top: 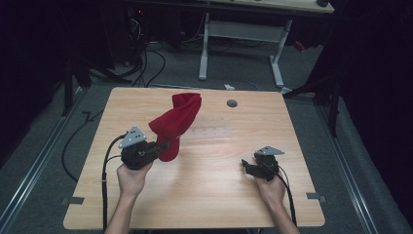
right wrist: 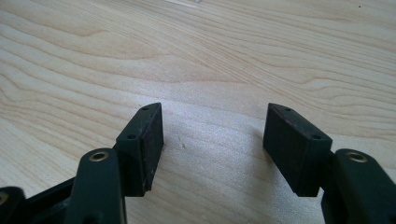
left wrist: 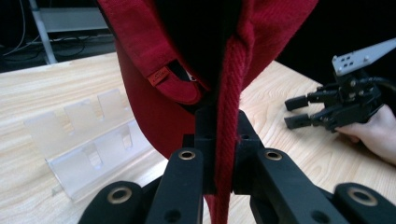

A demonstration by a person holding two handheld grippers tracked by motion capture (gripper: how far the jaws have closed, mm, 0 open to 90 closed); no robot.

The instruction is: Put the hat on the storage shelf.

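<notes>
Left gripper [top: 163,145] clamped on red cap [top: 176,124], clear rack [top: 209,132] just behind; right gripper [top: 245,165] apart.

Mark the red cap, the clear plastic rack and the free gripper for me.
red cap [top: 176,119], high view, on its crown, held off the table.
clear plastic rack [left wrist: 88,149], left gripper view, on its slotted front wall.
right gripper [top: 247,166], high view, between its open jaw tips.

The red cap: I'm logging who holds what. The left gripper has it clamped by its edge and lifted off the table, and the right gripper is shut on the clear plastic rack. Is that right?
Not quite. The left gripper does clamp the red cap by its edge, lifted off the table. But the right gripper is open and holds nothing, as the right gripper view shows; the clear plastic rack lies apart from it.
</notes>
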